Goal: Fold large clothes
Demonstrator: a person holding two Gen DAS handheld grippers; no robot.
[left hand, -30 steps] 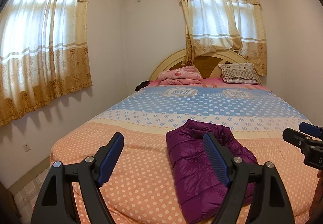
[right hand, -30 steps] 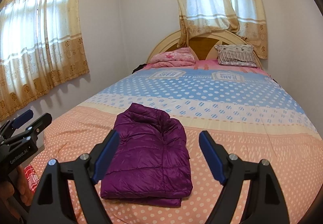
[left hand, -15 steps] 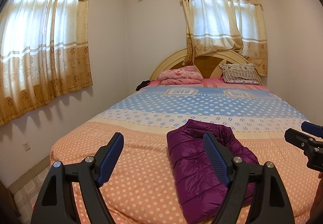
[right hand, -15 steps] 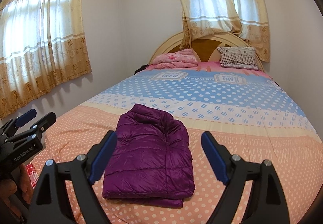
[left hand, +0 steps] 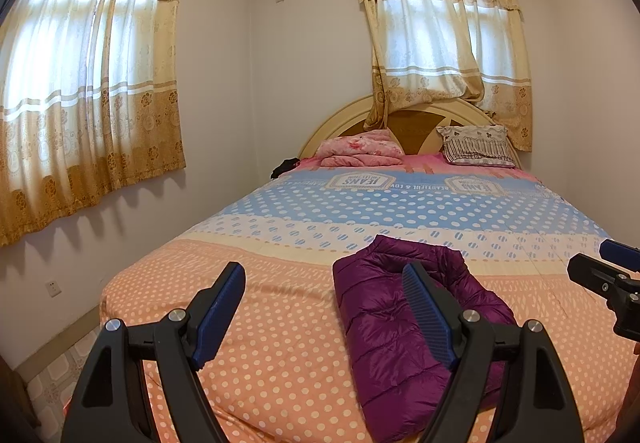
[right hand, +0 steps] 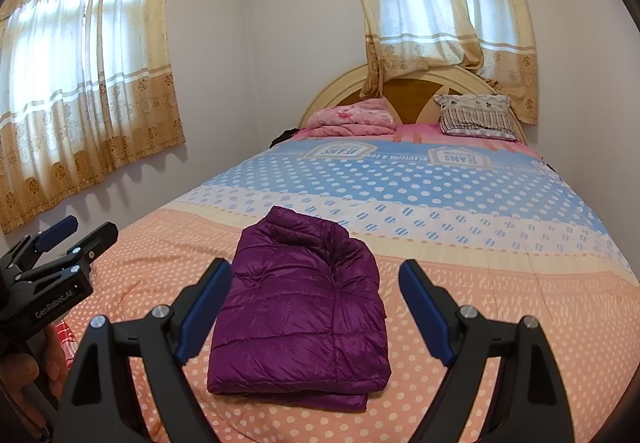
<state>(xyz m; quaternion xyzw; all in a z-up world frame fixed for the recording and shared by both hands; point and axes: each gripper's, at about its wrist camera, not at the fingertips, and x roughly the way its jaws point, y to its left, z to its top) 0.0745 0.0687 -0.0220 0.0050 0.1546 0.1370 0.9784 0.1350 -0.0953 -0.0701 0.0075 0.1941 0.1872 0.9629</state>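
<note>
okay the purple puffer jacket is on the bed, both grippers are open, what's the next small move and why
Probably hold both back: the purple puffer jacket already lies folded in a compact stack on the bed, and the left gripper and right gripper are open and apart from it.

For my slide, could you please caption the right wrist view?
Folded purple jacket lies on the bed before the open right gripper.

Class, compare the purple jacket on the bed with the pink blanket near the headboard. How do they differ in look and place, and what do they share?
The purple jacket is dark, shiny and quilted; the pink blanket is pale with a printed pattern. The jacket lies at the near end of the bed, on the orange dotted part; the blanket sits at the far end against the headboard. The jacket looks like a flat, neat stack; the blanket is a looser heap. Both are folded and rest untouched.
</note>
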